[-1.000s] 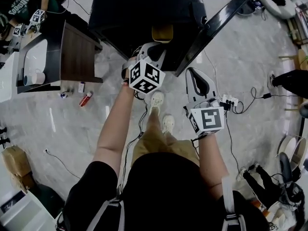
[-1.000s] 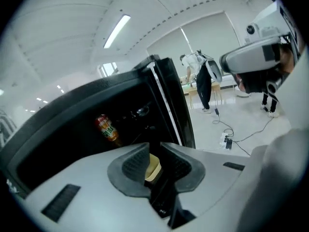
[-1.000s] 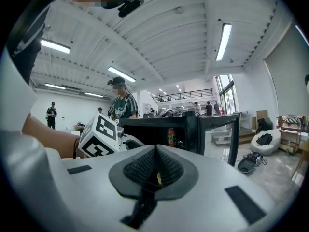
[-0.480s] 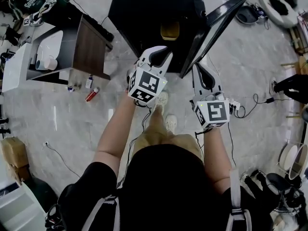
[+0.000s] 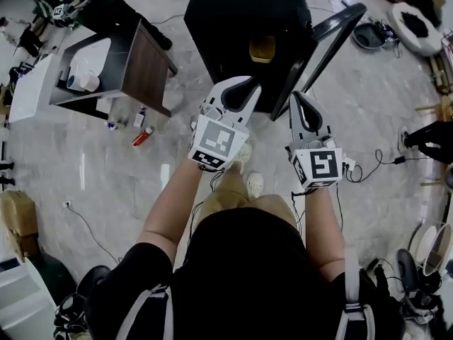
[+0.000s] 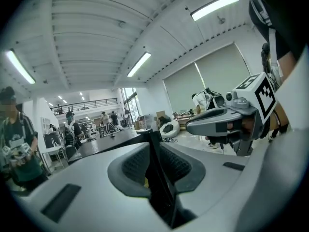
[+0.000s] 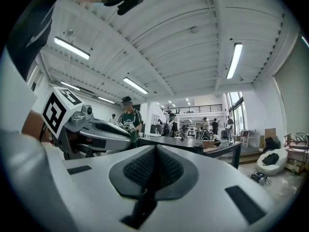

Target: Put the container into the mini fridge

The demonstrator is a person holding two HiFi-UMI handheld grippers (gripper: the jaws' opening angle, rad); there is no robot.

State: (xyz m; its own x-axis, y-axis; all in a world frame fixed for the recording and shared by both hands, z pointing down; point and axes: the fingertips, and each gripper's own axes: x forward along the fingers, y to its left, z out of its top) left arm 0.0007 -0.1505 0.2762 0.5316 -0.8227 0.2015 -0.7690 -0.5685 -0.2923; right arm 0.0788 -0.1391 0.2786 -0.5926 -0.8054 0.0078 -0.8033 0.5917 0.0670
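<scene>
The yellow plastic container (image 5: 262, 48) is sitting inside the open black mini fridge (image 5: 241, 13), likely light, stiff and best pinched at its rim, while the left gripper (image 5: 241, 87) and right gripper (image 5: 303, 99) are hovering before it, closed and empty.

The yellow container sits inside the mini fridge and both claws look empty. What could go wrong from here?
1. The fridge door stands wide open right beside the right claw; a careless swing could knock it rather than close it cleanly.
2. The yellow container seems to sit near the front edge, so the closing door may strike it.
3. A floor cable runs near the person's shoes, so a step could snag it.
</scene>
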